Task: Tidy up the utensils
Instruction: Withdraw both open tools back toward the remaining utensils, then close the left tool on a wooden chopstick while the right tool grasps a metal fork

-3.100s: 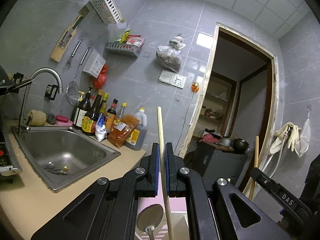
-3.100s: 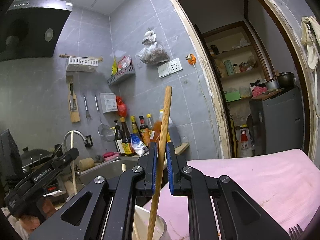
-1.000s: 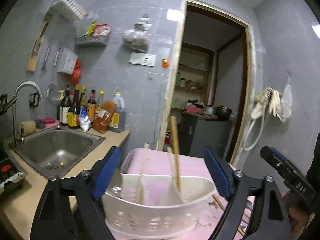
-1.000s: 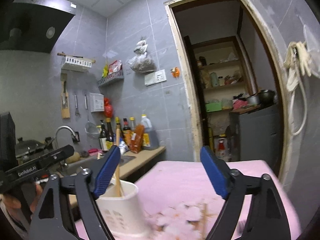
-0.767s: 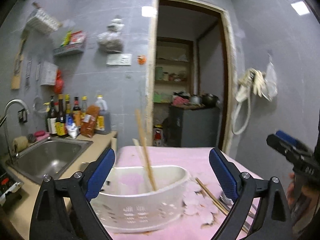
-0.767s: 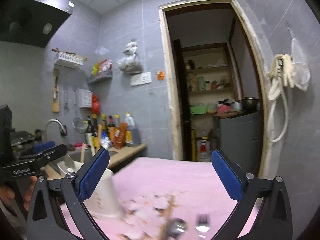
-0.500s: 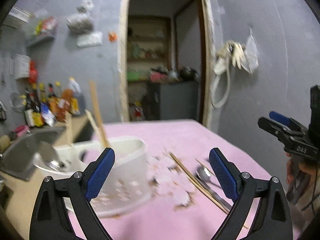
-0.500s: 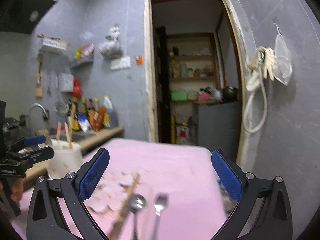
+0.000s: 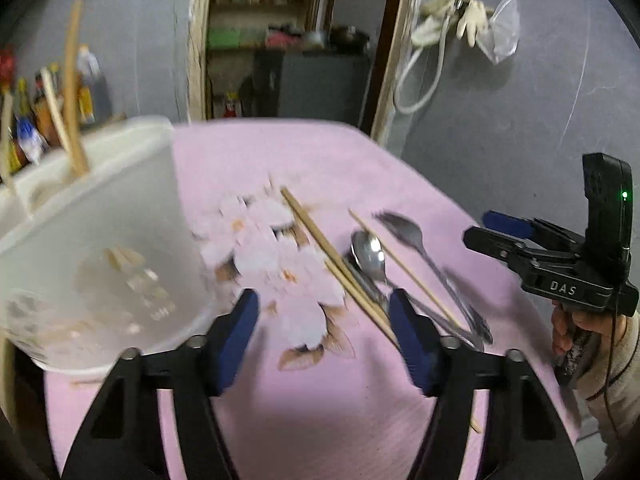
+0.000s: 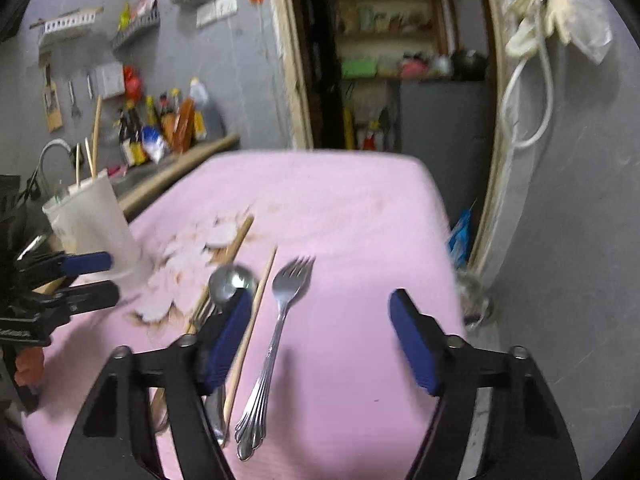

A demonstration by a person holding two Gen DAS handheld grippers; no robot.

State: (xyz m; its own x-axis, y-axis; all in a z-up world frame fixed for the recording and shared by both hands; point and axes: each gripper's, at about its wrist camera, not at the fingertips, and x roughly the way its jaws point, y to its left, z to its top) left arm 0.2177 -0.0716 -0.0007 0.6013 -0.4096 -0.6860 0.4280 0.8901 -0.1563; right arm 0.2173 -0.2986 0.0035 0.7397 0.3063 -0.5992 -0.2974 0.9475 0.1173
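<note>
Now both claws are narrowing with nothing between them: the right claw (image 10: 320, 340) is hovering just over the silver metal fork (image 10: 280, 320), its handle lying lengthwise toward it on the pink-clothed desk (image 10: 360, 208); the left claw (image 9: 324, 340) is nearer the wooden chopsticks (image 9: 336, 264).

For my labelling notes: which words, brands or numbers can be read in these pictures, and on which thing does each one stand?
"DAS": white letters on the black body of the right gripper, seen from the left wrist camera.
Marking on the left gripper: too blurred and cut off to read.
Labels on the sauce bottles by the wall: too small and blurred to read.
No other text is readable.
</note>
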